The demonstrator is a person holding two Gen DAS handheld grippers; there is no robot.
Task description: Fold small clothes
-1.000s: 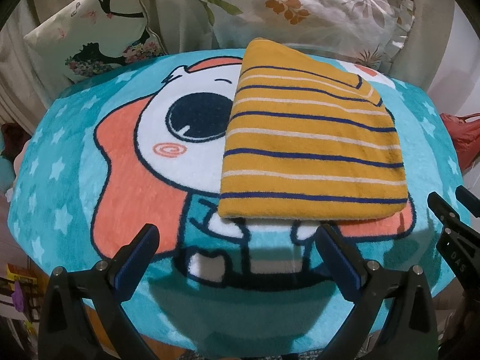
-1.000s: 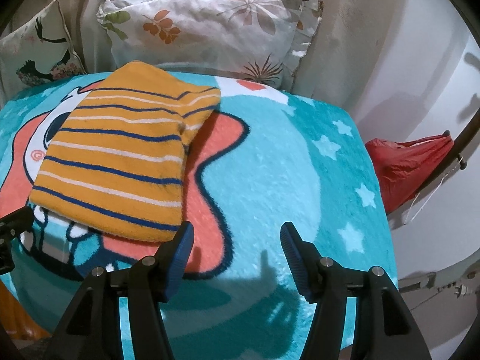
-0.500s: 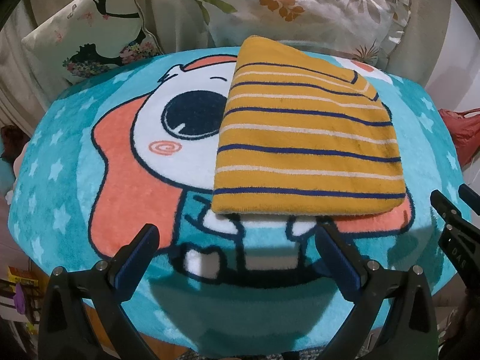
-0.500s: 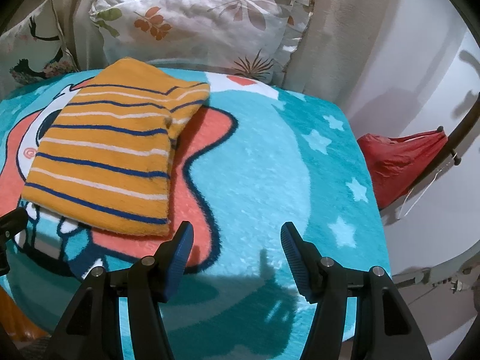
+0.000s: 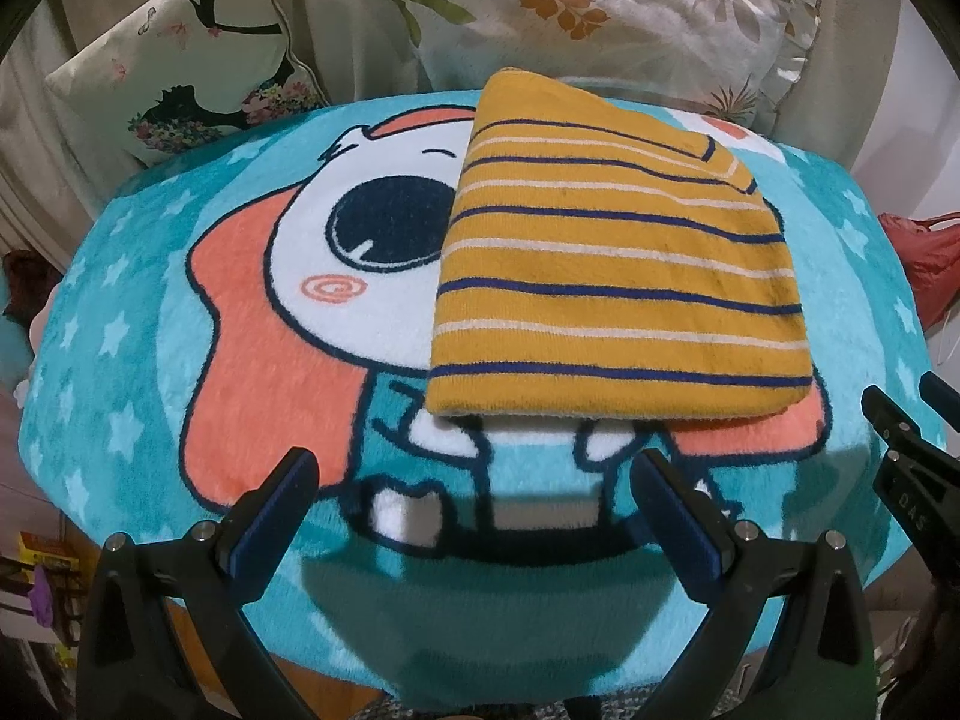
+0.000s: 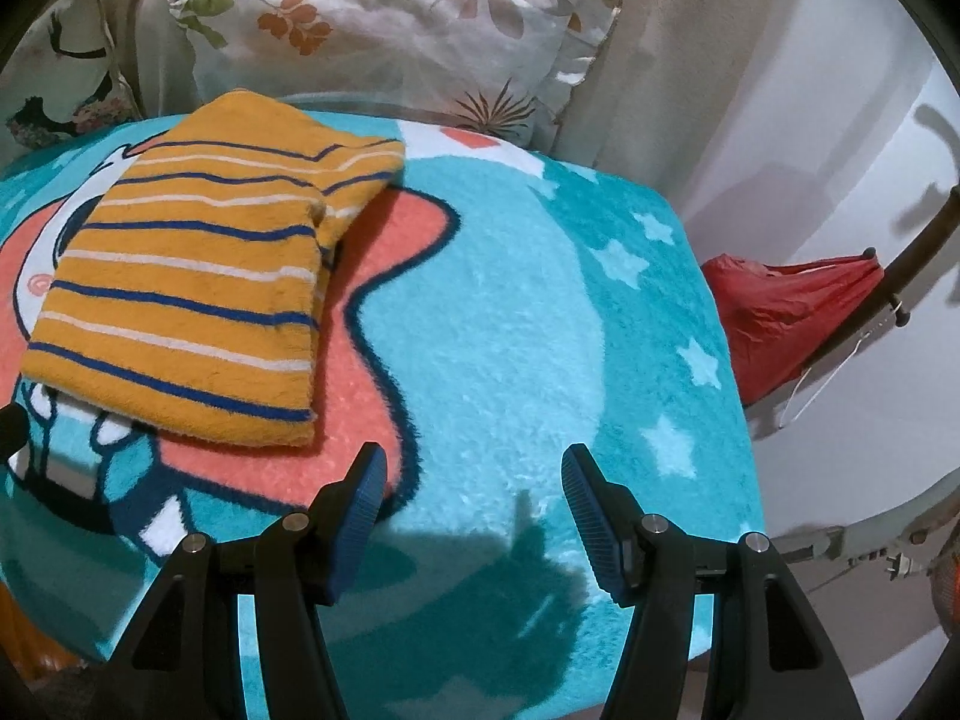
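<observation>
A folded mustard-yellow garment (image 5: 606,276) with blue and white stripes lies flat on a turquoise cartoon blanket (image 5: 150,360). In the right wrist view the same garment (image 6: 192,294) sits at the left. My left gripper (image 5: 474,480) hovers open just in front of the garment's near edge, nothing between its fingers. My right gripper (image 6: 474,468) is open over bare blanket (image 6: 540,330) to the right of the garment, holding nothing. Its black tip (image 5: 900,426) also shows at the right edge of the left wrist view.
Two printed pillows (image 5: 198,60) (image 5: 600,6) lean at the back against a beige curtain. A red bag (image 6: 786,312) hangs beyond the blanket's right edge, by a white wall. The blanket drops off at its near and right edges.
The right wrist view has tilted slightly, so the garment sits a little lower and further left in it. Both grippers stay open and empty; the garment has not moved.
</observation>
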